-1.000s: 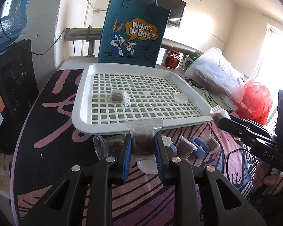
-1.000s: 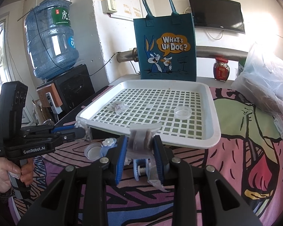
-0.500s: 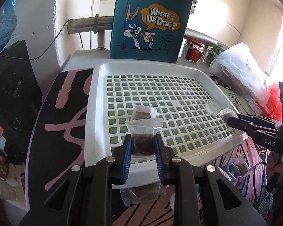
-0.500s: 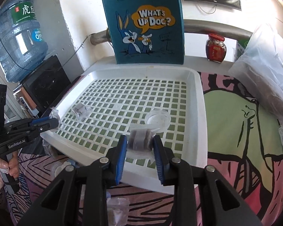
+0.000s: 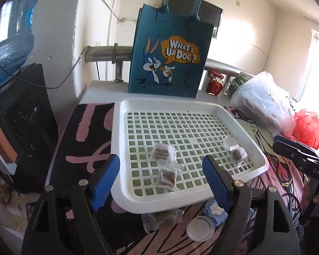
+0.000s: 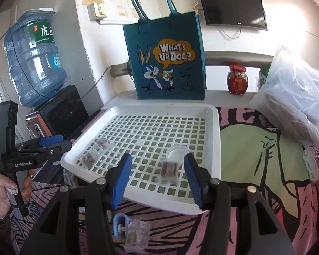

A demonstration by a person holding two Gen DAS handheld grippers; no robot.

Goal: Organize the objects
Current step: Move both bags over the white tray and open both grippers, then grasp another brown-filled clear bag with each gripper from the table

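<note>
Left gripper (image 5: 160, 177): jaws opening, nothing pinched; clear snack packet (image 5: 167, 175) lay flat between its fingers, long axis running away from gripper | Right gripper (image 6: 156, 175): jaws opening, blurred packet (image 6: 168, 170) loose between them | Surface: white grid tray (image 5: 121, 148) on patterned table (image 6: 255, 148) | Room: blue tote bag (image 6: 168, 63) beyond tray, against wall

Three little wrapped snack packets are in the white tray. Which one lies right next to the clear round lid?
The packet near the tray's right edge, touching the clear lid. The other two packets lie together toward the middle, apart from the lid.
</note>
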